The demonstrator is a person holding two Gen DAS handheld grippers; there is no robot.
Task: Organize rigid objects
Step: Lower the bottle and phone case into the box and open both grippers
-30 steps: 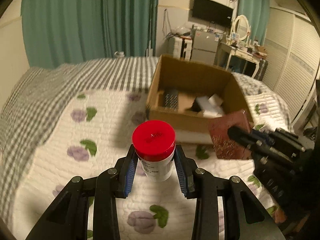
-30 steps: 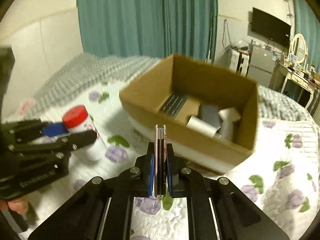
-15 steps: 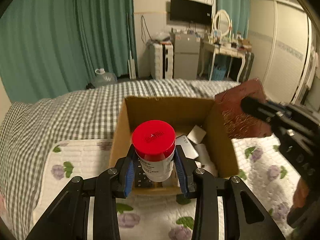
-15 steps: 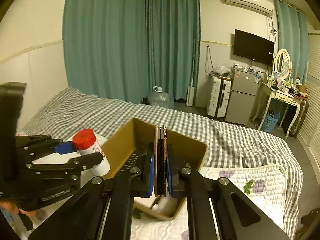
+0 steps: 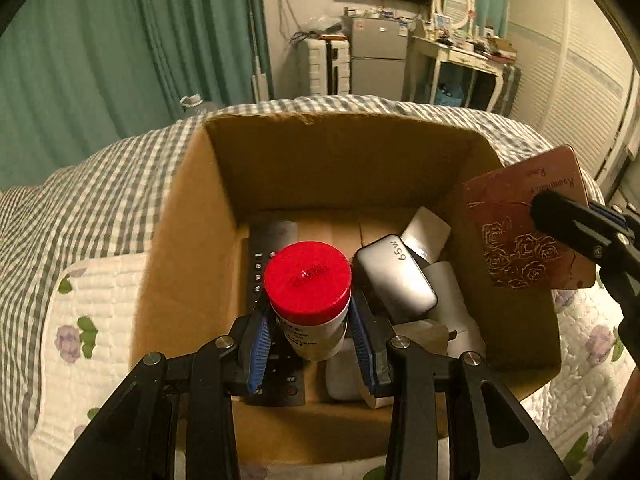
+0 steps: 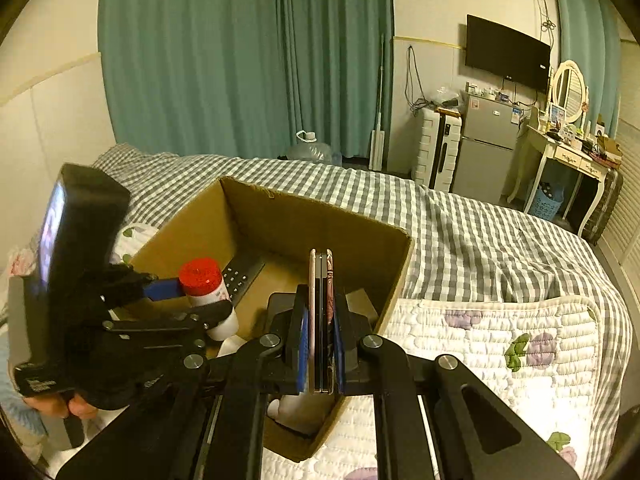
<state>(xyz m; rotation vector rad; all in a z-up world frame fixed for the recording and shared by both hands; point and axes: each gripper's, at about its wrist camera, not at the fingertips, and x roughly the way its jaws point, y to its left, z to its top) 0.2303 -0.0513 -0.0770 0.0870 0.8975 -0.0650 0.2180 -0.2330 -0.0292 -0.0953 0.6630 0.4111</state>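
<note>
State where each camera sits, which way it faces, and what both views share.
Left wrist: on the left gripper, looking down into the cardboard box; its fingers clamp a red-capped bottle.
Right wrist: on the right gripper, facing across the bed over the box's right edge; its fingers clamp a flat rose-patterned case; a hand shows.
Shared: box, bottle, case, each other's gripper.

I see teal curtains [image 6: 240, 60], a wall-mounted television [image 6: 506, 54], a small fridge [image 6: 486, 144] and a white dressing table [image 6: 568, 160] beyond the checked bed [image 6: 480, 232].

Both claws, left [image 5: 310, 344] and right [image 6: 320, 344], are showing black angular arms, silver screws and blue ribbed pads [image 5: 258, 350]; bare fingers [image 6: 60, 406] are showing.
</note>
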